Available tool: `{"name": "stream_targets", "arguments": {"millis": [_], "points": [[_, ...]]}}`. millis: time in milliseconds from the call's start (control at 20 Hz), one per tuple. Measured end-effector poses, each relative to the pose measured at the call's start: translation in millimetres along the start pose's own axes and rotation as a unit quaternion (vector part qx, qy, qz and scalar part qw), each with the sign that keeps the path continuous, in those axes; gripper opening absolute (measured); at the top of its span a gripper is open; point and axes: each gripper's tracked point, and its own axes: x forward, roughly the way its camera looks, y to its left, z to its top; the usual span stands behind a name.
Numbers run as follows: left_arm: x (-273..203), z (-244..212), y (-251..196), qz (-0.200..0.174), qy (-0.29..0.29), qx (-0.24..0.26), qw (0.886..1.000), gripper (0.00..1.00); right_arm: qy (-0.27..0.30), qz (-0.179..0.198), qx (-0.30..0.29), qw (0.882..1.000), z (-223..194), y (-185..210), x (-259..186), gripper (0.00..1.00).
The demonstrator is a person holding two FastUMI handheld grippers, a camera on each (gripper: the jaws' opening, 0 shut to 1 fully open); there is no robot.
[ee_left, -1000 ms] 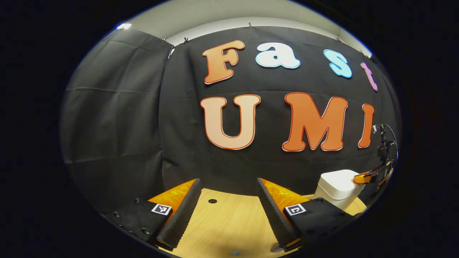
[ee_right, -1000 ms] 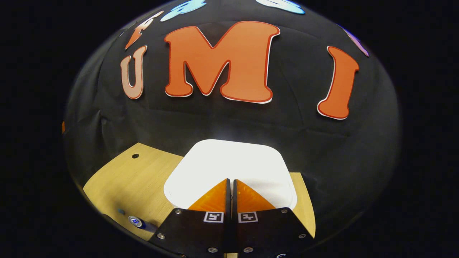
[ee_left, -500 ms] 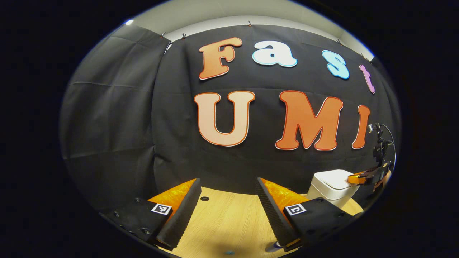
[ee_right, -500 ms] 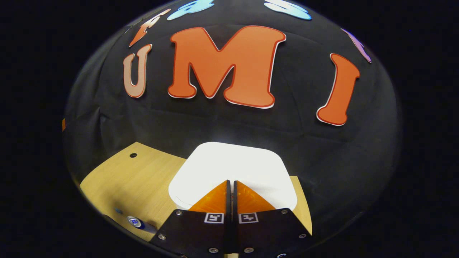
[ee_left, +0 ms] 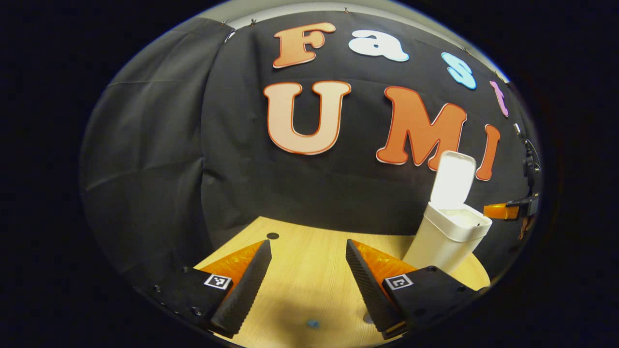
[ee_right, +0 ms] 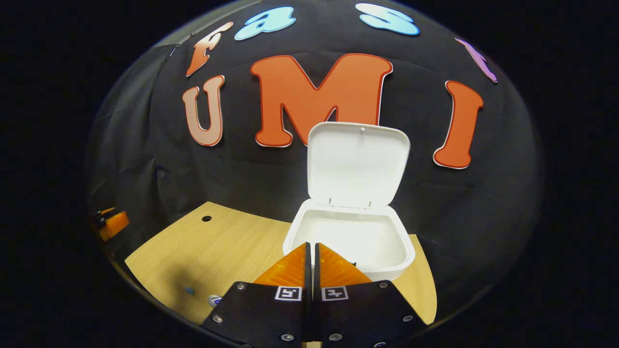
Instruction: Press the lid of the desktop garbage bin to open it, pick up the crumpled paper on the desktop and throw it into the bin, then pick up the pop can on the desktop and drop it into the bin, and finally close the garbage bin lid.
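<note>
On the pale wood-grain desktop point(ee_right: 217, 246), near its far right edge and close against the black cloth wall, the white plastic rounded-square garbage bin point(ee_right: 355, 244) stood with its hinged lid point(ee_right: 358, 164) swung up to nearly upright, the hollow white inside laid bare. In the right gripper view, the right gripper point(ee_right: 312, 247) was held just in front of the bin's near rim and a little above it, pointing toward the opening, its two fingers pressed together with only a hairline gap between them and nothing caught there. In the left gripper view the same gripper point(ee_left: 503, 211) showed small at the far right, level with the bin's point(ee_left: 447, 237) open mouth, the raised lid point(ee_left: 453, 179) standing behind it. The left gripper point(ee_left: 308, 247) hung low over the bare middle of the desktop point(ee_left: 309, 280), tilted slightly downward, its fingers spread wide apart and holding nothing, well apart from the bin on its right. In the right gripper view, a small round silvery can top point(ee_right: 213, 301) peeped out at the bottom edge beside the gripper body; whether that was the pop can could not be told for certain. A small blue dot point(ee_left: 313, 323) lay on the wood between the left fingers
</note>
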Motion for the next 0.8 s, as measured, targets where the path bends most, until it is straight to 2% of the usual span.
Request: {"name": "stream_targets", "arguments": {"millis": [150, 300, 450, 500, 600, 700, 800], "points": [[6, -24, -8, -0.022, 0.036, 0.002, 0.999, 0.99, -0.004, 0.006, 0.006, 1.0, -3, 13, -14, 0.01], [11, -65, -9, -0.034, 0.098, 0.005, 0.995, 0.99, 0.023, 0.01, 0.006, 1.0, -24, 25, -20, 0.01], [10, -103, -8, -0.04, 0.144, 0.036, 0.988, 0.99, 0.05, 0.007, -0.008, 0.999, -50, 36, -27, 0.01], [10, -115, -8, -0.045, 0.158, 0.053, 0.985, 0.99, 0.065, 0.009, -0.012, 0.998, -61, 43, -31, 0.07], [12, -134, -14, -0.059, 0.184, 0.067, 0.979, 0.99, 0.068, 0.02, -0.004, 0.997, -66, 56, -36, 0.11], [6, -153, -20, -0.071, 0.208, 0.071, 0.973, 0.99, 0.068, 0.026, 0.011, 0.997, -72, 68, -44, 0.27], [6, -171, -25, -0.084, 0.233, 0.073, 0.966, 0.99, 0.071, 0.024, 0.017, 0.997, -78, 73, -48, 0.38]]}}
